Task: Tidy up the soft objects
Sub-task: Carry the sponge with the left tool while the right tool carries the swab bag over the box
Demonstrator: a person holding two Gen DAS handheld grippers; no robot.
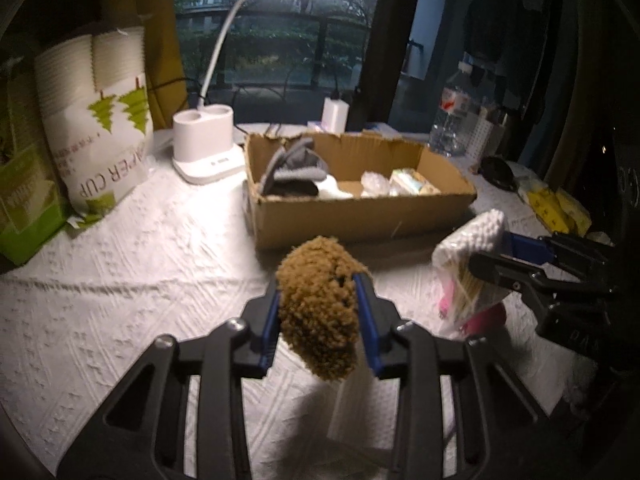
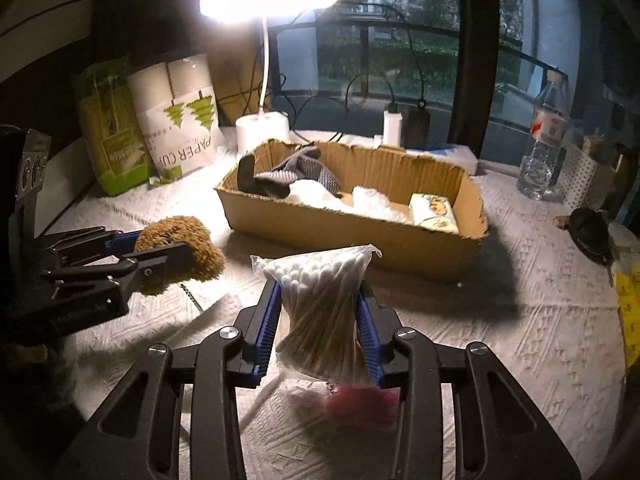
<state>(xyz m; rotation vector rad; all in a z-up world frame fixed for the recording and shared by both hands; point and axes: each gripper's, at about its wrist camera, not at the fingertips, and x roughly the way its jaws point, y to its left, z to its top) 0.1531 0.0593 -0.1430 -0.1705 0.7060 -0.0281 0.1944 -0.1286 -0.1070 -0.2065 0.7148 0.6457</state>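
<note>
My left gripper (image 1: 318, 300) is shut on a brown fuzzy ball (image 1: 320, 312) and holds it above the white cloth, in front of the cardboard box (image 1: 360, 220). My right gripper (image 2: 320, 312) is shut on a clear bag of cotton swabs (image 2: 320, 304), also held above the cloth in front of the box (image 2: 352, 240). The box holds grey socks (image 2: 296, 172), white soft items (image 2: 372, 204) and a tissue pack (image 2: 434, 208). Each gripper shows in the other's view: the right one (image 1: 492, 256) at right, the left one (image 2: 160, 248) at left.
A white desk lamp base (image 1: 204, 144) stands behind the box at left. A paper cup bag (image 1: 100, 120) and a green pack (image 1: 24, 200) stand at far left. A water bottle (image 2: 544, 136), a black object (image 2: 590, 228) and yellow packets (image 1: 556, 208) lie at right.
</note>
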